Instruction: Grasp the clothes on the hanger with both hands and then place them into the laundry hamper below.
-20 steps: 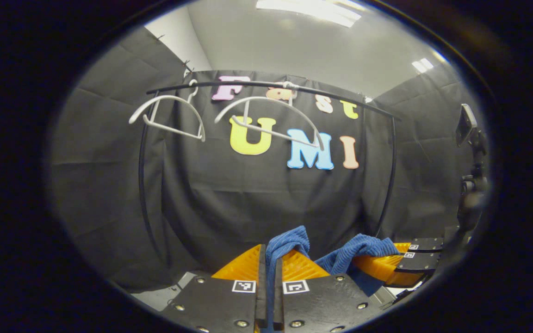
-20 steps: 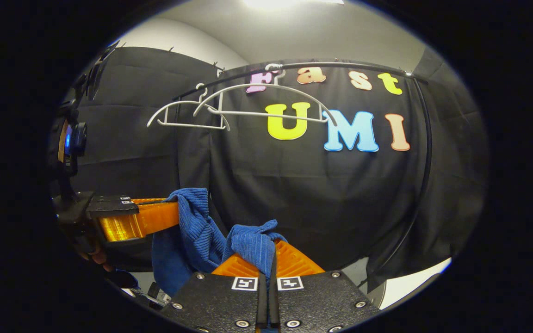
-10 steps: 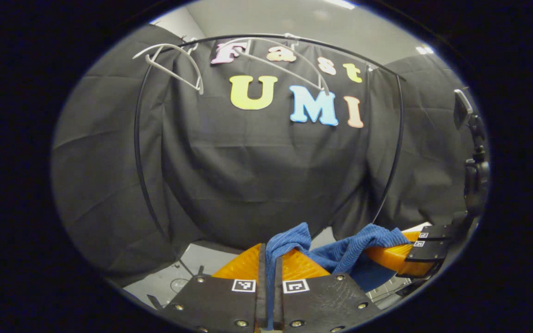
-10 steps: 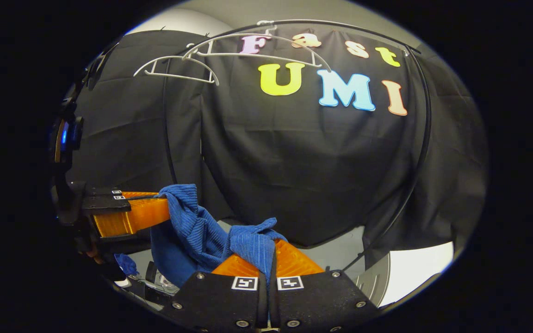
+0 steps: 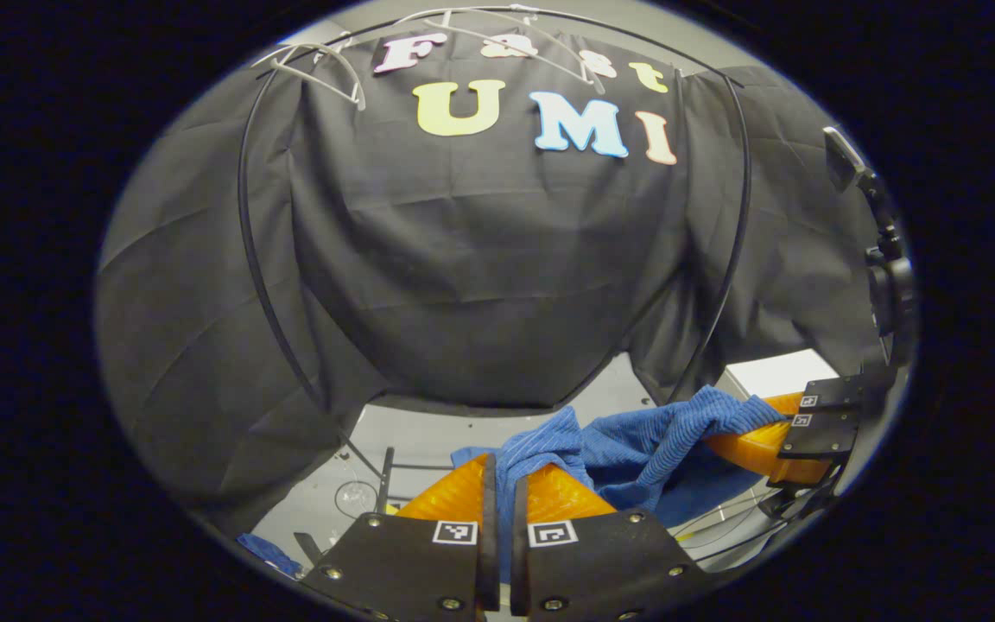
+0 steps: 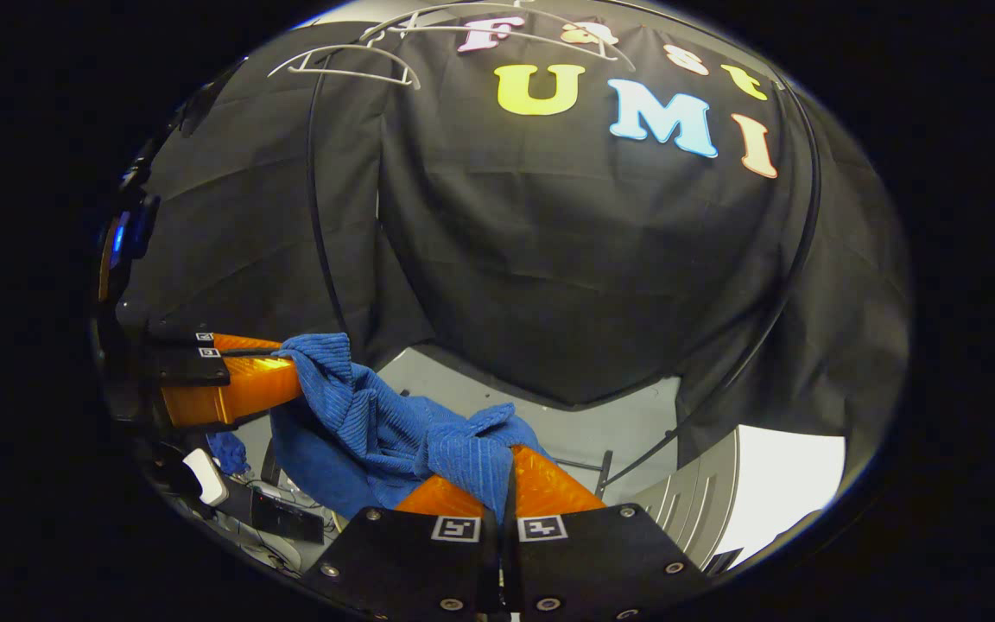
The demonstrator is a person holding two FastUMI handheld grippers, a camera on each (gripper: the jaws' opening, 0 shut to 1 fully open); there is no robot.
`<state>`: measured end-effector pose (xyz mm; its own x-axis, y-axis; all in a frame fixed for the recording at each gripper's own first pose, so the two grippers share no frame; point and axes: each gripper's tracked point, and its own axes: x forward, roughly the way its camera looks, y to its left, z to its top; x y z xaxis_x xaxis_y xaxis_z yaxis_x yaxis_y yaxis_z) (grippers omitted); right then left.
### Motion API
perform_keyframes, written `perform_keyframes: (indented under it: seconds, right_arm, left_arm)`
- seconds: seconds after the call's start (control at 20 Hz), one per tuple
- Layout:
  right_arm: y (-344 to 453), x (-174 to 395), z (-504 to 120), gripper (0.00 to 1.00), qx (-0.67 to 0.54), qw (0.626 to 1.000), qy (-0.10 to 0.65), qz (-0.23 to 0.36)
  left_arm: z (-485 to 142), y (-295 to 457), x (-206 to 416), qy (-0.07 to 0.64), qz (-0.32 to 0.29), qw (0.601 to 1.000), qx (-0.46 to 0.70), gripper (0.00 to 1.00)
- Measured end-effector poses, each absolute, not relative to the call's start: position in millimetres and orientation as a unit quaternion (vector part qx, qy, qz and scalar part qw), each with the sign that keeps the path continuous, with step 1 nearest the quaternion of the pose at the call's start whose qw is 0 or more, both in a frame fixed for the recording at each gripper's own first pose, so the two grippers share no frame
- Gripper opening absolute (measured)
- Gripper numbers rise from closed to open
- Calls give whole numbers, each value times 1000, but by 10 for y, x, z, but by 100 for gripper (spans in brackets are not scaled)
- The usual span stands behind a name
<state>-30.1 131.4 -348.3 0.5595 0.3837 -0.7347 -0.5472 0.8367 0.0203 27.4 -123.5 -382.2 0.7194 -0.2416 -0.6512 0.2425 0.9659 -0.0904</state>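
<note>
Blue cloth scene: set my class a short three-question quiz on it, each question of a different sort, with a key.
1. True or false: the blue cloth hangs on a hanger.
2. Which tools grip the cloth? A) left tool alone B) right tool alone C) both
3. Fill in: the hangers on the rail are ____.

Key:
1. False; it is held between the two tools, below the hangers.
2. C
3. bare
</note>
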Motion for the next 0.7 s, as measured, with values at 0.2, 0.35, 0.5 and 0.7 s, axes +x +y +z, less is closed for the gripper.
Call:
perform_keyframes:
  seconds: [0.2, 0.35, 0.5, 0.7]
  right_arm:
    - [1249, -461, -3664, 6, -118, 859, 423, 262]
    - [1254, -654, -3769, 11, -119, 833, 465, 273]
    - [1256, -680, -3766, 28, -131, 828, 469, 280]
    - [1254, -649, -3460, 94, -120, 852, 431, 271]
  left_arm:
    - [-4077, -1149, 143, 392, -129, 911, 13, 7]
    - [-4226, -1173, 0, 422, -134, 897, 13, 6]
    - [-4195, -1141, -108, 429, -137, 893, 17, 32]
    - [-3856, -921, -49, 392, -117, 912, 23, 95]
